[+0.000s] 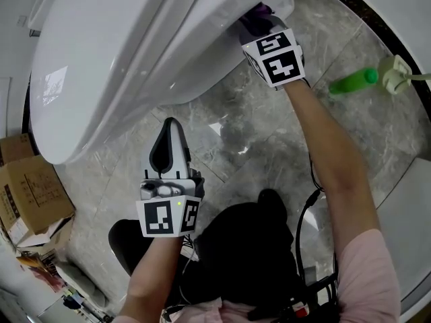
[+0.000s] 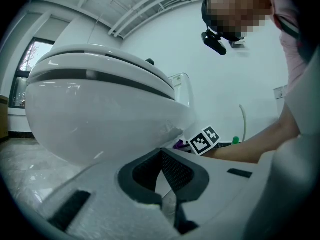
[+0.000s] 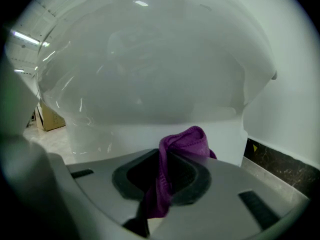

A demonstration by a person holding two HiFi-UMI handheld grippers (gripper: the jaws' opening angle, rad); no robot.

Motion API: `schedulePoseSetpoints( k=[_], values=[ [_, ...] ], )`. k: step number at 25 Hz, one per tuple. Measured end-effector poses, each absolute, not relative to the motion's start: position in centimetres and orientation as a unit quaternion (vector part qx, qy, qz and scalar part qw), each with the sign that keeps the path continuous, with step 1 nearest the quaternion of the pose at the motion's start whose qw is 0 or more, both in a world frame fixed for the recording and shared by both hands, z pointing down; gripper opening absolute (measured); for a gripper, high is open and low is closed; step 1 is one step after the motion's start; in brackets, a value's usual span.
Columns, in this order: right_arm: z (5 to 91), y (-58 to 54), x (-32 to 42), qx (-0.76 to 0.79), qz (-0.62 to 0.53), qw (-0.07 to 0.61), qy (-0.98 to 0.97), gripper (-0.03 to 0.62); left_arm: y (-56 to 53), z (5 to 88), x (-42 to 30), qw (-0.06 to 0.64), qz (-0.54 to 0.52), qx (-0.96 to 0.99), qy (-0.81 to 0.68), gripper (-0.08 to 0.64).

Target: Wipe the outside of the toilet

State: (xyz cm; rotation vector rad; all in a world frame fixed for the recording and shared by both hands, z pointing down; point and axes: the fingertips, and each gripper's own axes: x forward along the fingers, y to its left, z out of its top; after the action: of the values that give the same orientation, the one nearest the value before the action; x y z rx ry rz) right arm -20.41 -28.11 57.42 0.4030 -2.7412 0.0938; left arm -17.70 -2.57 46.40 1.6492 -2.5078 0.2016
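Two jaws of the right gripper (image 3: 162, 156) are pinched on a purple cloth (image 3: 189, 140), which runs down the narrow slot between the pads and bunches into a soft knob just past the tips. Directly ahead of that knob stands the white toilet (image 3: 150, 69), its bowl swelling above the jaws and its pedestal wall right in front of them. The cloth seems pressed to the pedestal's side, though the wide-angle view does not settle whether it truly touches. The cloth looks light and limp, so it should mould to the curves. The grip through its middle fold suits it, leaving a loose pad ahead of the tips, but a hard drag could probably tug it out of the slot. The glazed porcelain looks hard, smooth and slippery, and being fixed it should take firm pressure; it is to be rubbed, not gripped. The left gripper (image 2: 161, 154) has its jaws together with nothing between them, low under the bowl, whose front bulges above and to the left of its tips. Off to the right of the right gripper's jaws a green spray bottle (image 1: 353, 81) lies on the marble floor (image 1: 229, 147), and a cardboard box (image 1: 30, 187) sits well to the left of the left gripper.
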Motion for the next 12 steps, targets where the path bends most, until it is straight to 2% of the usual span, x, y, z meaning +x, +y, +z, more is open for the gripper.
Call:
schedulePoseSetpoints(
  k=[12],
  values=[
    [58.3,-22.1,-21.9,0.094,0.037,0.186,-0.977,0.055,-1.3,46.8,-18.5,0.066,0.069,0.540,-0.836,0.008]
  ],
)
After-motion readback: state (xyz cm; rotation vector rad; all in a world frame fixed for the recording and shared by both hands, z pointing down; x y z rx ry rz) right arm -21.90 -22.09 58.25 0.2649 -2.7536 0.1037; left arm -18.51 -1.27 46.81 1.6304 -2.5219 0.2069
